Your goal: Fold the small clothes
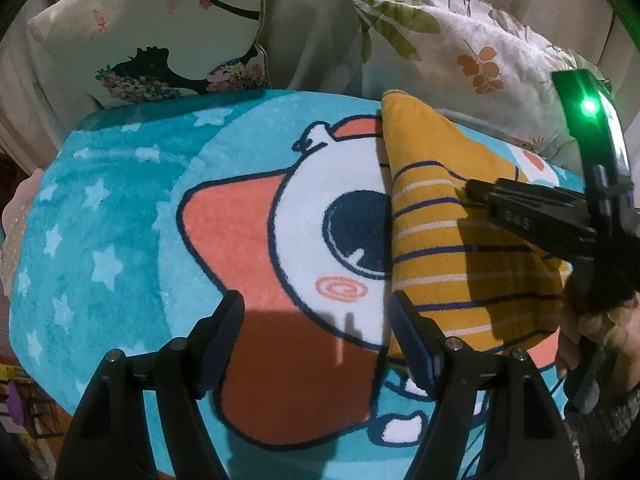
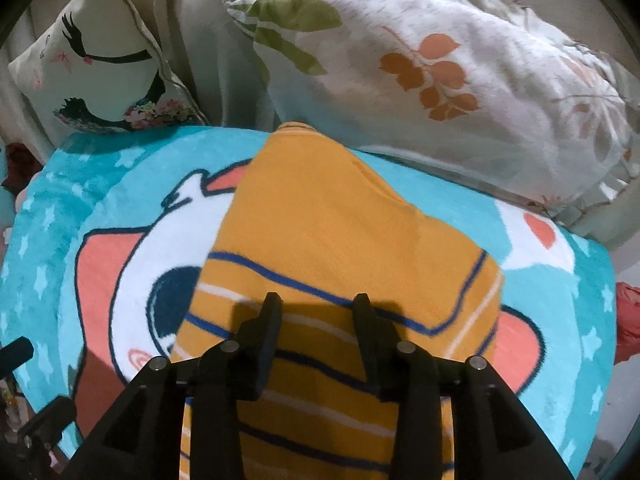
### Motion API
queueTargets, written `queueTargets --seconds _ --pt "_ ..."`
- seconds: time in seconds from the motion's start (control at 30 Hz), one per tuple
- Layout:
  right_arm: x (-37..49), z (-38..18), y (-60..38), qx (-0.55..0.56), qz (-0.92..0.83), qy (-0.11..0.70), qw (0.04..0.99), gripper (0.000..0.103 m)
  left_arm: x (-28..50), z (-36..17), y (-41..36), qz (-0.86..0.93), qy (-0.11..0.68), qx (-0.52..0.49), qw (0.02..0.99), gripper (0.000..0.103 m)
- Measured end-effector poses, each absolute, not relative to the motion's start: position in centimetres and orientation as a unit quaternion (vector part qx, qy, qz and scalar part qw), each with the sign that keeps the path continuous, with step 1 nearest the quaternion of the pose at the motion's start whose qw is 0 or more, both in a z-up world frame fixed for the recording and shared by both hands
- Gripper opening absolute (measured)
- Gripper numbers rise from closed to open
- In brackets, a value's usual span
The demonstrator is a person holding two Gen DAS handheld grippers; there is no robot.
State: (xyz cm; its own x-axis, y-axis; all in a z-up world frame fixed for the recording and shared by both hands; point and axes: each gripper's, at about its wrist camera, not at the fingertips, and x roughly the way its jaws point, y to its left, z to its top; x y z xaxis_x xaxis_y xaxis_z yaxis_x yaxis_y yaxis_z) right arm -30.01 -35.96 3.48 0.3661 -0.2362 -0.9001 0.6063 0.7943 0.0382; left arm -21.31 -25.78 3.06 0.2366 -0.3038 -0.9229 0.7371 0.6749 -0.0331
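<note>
The striped garment (image 2: 336, 264) lies partly folded on the right of the blanket (image 1: 120, 208). Both the left gripper (image 1: 316, 312) and right gripper (image 2: 316, 304) are wide open, holding nothing. Judging by this, the next fold needs a grip on a near edge.

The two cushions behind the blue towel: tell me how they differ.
The left cushion carries black bird silhouettes, flowers and butterflies; the right cushion carries orange and green leaves. The left one is smooth with a piped edge and stands upright; the right one is crumpled, frilled and slumped. Both are pale.
</note>
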Motion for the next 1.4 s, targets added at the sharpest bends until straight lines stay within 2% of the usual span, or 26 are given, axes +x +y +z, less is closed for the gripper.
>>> queueTargets --seconds 0.23,0.67,1.0,1.4 --pt "-32.7 4.0 -35.6 0.165 -0.29 0.505 0.796 0.048 -22.2 3.0 -26.9 -0.356 0.508 0.22 0.753 0.073" --pt "-37.2 3.7 -37.1 0.177 -0.332 0.519 0.767 0.051 -24.0 2.7 -28.6 -0.373 0.507 0.229 0.742 0.074" --pt "-39.0 4.2 -36.7 0.168 -0.346 0.519 0.763 0.057 -25.0 2.8 -28.9 -0.377 0.504 0.235 0.741 0.074" --pt "-39.6 4.1 -36.0 0.164 -0.34 0.517 0.768 0.058 -25.6 2.4 -27.2 -0.356 0.513 0.231 0.746 0.074"
